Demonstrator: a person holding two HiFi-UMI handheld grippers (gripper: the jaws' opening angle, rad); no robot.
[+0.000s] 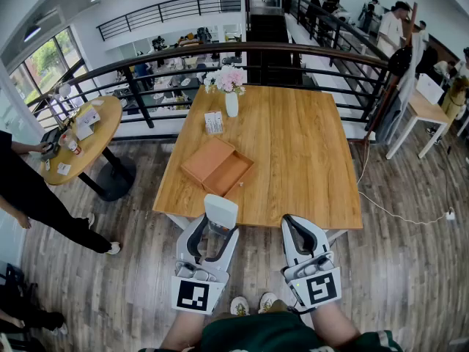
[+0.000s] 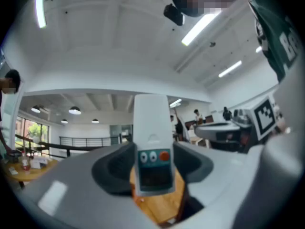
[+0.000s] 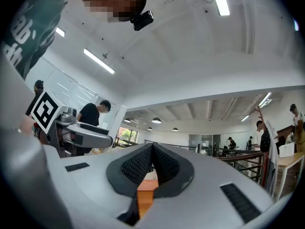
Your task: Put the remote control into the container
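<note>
The remote control (image 1: 220, 211), lower end hidden, sits grasped in the left gripper (image 1: 216, 233); right gripper (image 1: 291, 222) is clenched, empty. The container (image 1: 218, 166) lies at its twelve o'clock.

Head camera, steeply down over bench (image 1: 308, 152), left claw (image 1: 218, 229), right claw (image 1: 297, 226); claw cameras, close and roughly level along own jaws, sharing railing (image 2: 82, 138).

Container (image 1: 217, 166) sits on table (image 1: 308, 160), left of centre, twd near edge. Vase (image 1: 231, 105) at far edge, w/ card stand (image 1: 213, 122) just in front & left of it. Remote control (image 1: 220, 213) is btwn left gripper (image 1: 212, 235) jaws at near edge, just before container. Right gripper (image 1: 297, 229) is to its right. Round table (image 1: 95, 134) stands left of table, railing (image 1: 220, 50) behind both.
</note>
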